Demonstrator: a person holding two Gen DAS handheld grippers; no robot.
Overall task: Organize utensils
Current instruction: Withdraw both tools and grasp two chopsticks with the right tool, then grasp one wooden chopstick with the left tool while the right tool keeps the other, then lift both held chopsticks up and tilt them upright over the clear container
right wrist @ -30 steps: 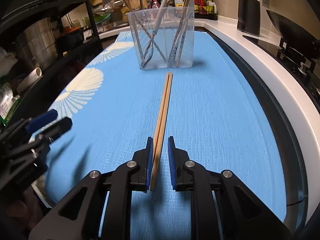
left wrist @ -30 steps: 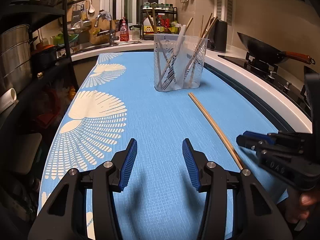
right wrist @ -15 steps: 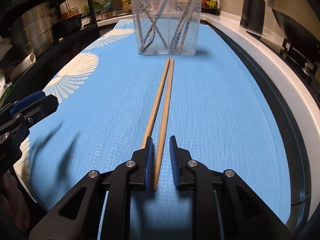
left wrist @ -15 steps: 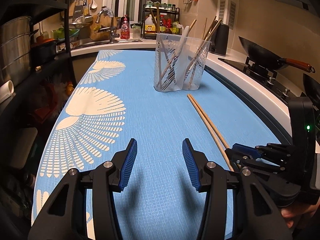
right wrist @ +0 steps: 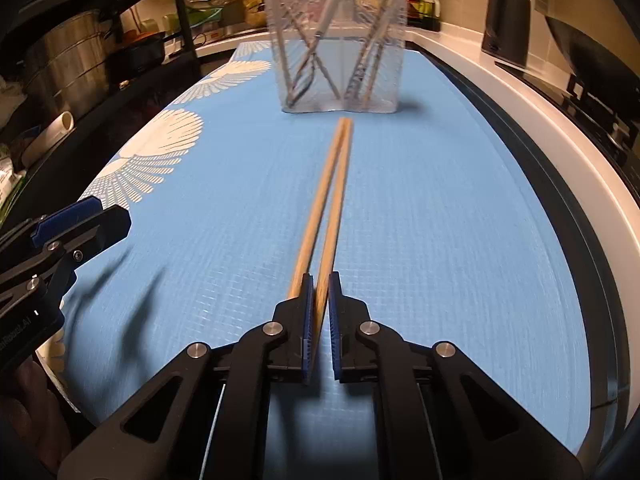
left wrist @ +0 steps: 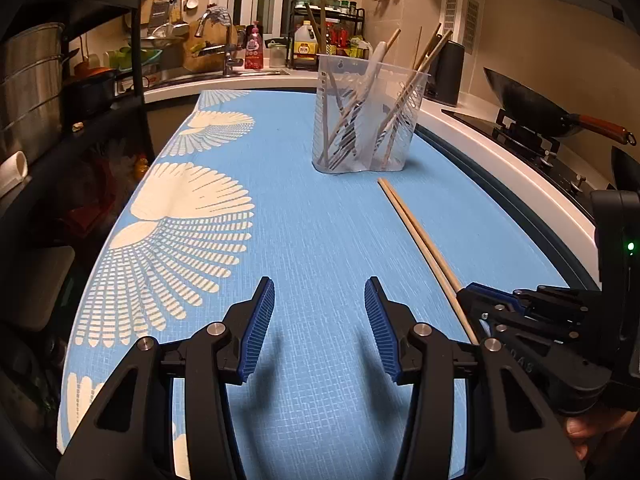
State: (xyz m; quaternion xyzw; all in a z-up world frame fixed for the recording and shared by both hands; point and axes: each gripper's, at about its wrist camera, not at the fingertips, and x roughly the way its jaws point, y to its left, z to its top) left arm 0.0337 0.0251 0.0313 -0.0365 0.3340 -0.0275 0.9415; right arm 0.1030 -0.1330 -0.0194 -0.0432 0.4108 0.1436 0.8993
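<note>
Left claw [left wrist: 319, 330]: held wide over the blue mat – nothing is gripped between its pads.
Mat [left wrist: 304, 216]: blue, with white fan shapes along its left side; it is spread over the bench.
Bench [left wrist: 500, 160]: a white edge is seen to the right of the mat.
Holder [left wrist: 366, 114]: a clear plastic tub, stood upright at the far end of the mat; chopsticks and other utensils are leaned inside it.
Chopsticks [right wrist: 332, 200]: a wooden pair, laid on the mat just in front of the holder, far tips together, near ends spread slightly apart.
Right claw [right wrist: 319, 312]: narrowed almost fully onto the near ends of the chopsticks – one stick is pinched between the pads, the other is seen running outside the left pad, touching it.
Wok [left wrist: 532, 108]: set on the stove at the far right, well apart from the mat.
</note>
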